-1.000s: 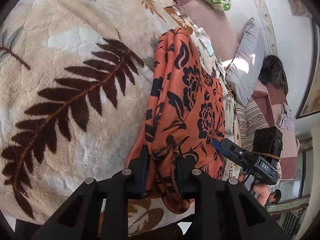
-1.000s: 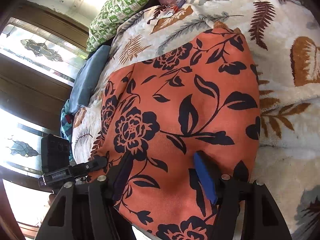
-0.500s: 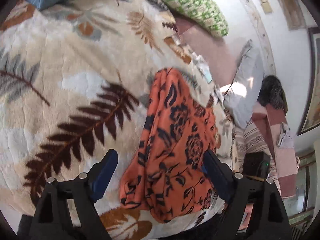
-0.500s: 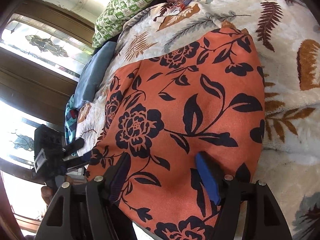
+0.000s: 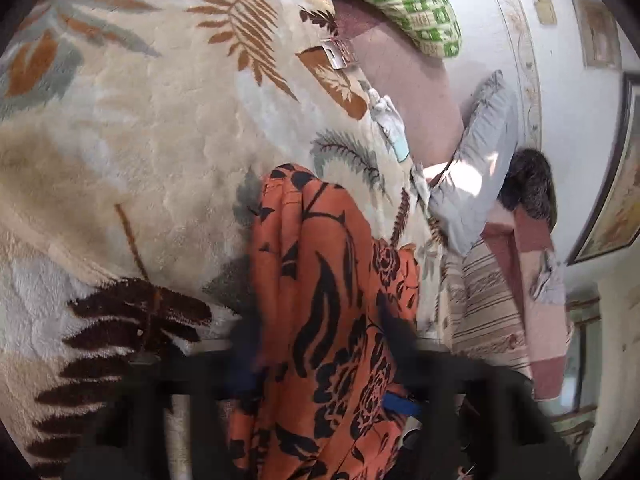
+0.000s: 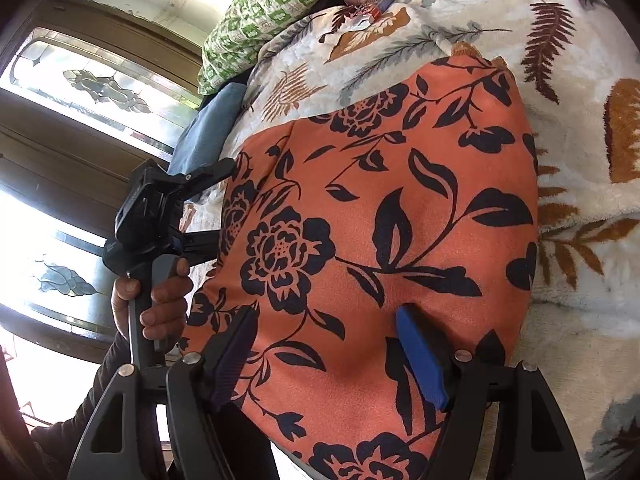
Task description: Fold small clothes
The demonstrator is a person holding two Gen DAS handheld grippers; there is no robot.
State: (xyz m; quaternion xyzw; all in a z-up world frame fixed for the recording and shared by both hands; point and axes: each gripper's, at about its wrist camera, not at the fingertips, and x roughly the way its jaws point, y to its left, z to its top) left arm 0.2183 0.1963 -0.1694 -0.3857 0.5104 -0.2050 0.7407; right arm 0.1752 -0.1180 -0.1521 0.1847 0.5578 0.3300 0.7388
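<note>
Two grippers are on one orange cloth [image 6: 380, 216], printed with black flowers and leaves, which lies on a plush leaf-patterned blanket [image 6: 580, 312] near its front edge. We judge the step in hand to be a regrasp partway through the fold: the left gripper [image 5: 320, 364] has just been closing, and in its blurred view the bunched side edge of the cloth sits between the fingers, apparently pinched. The right gripper [image 6: 328, 344] has its fingers spread wide, resting down on the cloth near the blanket's front edge, pinning it rather than gripping it. Next, we think the left should carry its edge across the cloth while the right holds the body flat, and both must keep the blanket pile out of the pinch. The cloth looks thin, smooth and limp, forming a rounded panel with long lengthwise gathers at the held side; the blanket is thick, fuzzy and soft beneath it.
</note>
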